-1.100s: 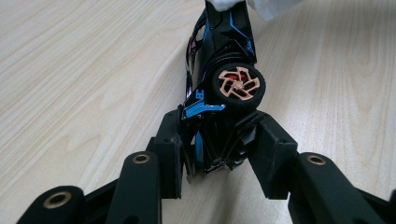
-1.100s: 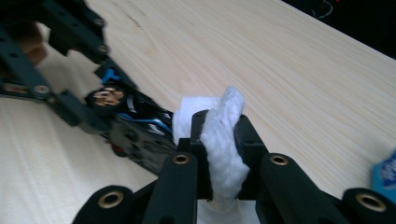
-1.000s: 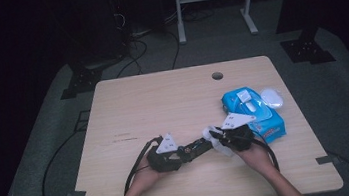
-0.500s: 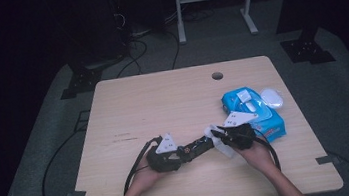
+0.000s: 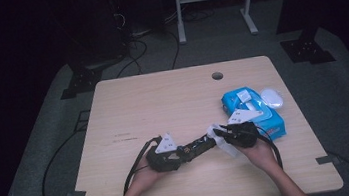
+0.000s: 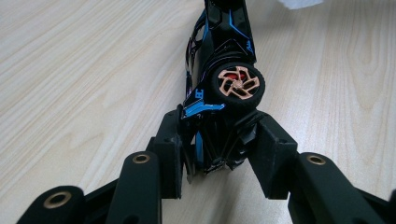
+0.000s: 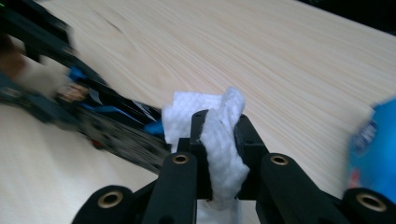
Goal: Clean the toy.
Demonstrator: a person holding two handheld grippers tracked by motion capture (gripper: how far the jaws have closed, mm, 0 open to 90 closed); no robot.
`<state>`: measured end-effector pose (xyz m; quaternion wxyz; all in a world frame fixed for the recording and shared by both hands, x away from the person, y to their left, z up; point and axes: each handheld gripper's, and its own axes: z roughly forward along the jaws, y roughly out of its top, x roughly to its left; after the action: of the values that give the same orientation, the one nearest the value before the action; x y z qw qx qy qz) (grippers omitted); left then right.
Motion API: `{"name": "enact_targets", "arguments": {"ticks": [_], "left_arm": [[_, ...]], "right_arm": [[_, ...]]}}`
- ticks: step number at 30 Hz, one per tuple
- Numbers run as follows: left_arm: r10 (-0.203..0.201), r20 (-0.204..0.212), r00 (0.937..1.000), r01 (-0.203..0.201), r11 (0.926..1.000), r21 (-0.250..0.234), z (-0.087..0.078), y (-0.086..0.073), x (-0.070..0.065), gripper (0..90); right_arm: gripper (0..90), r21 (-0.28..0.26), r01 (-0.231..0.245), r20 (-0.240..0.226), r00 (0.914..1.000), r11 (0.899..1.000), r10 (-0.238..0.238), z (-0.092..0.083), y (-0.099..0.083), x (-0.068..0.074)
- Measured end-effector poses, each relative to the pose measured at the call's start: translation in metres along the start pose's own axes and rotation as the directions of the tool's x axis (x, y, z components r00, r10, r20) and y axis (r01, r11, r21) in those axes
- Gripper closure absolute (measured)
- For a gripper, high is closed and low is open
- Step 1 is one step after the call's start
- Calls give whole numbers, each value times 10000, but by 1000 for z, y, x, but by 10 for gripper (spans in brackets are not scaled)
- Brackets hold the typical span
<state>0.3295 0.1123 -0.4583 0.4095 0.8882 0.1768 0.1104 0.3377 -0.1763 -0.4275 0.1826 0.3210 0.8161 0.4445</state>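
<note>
A black toy car [image 5: 197, 147] with blue trim lies on its side just above the wooden table [image 5: 163, 104], between the two hands. My left gripper [image 5: 181, 153] is shut on the car's rear end. In the left gripper view the car [image 6: 219, 51] stretches away from the gripper [image 6: 219, 151], showing an orange-rimmed wheel [image 6: 236, 84]. My right gripper [image 5: 223, 135] is shut on a folded white wipe [image 5: 219, 140]. In the right gripper view the wipe [image 7: 223, 140] bulges between the jaws and touches the car's [image 7: 112, 133] front end.
A blue pack of wipes [image 5: 254, 112] lies to the right of the right hand, and its edge [image 7: 373, 149] appears in the right gripper view. A white oval lid [image 5: 271, 97] rests beside the pack. A cable hole [image 5: 217, 75] sits near the table's far edge.
The right gripper has shifted slightly with the wipe along the car's front end. The left gripper and the car have stayed put.
</note>
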Motion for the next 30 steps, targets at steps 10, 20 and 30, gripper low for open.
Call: {"name": "enact_targets", "arguments": {"ticks": [10,20,30], "left_arm": [[-43,23,10000,44,10000,-76,1,0,1,586],[-116,12,9999,116,9999,-62,1,0,1,586],[-208,-15,9998,208,9998,-81,0,-1,3,586]], "right_arm": [[803,-394,-6,-531,9986,9992,-15,0,11,13],[803,127,309,-270,9992,9994,-306,12,7,16],[804,81,1038,-813,9914,9946,-1028,26,26,47]]}}
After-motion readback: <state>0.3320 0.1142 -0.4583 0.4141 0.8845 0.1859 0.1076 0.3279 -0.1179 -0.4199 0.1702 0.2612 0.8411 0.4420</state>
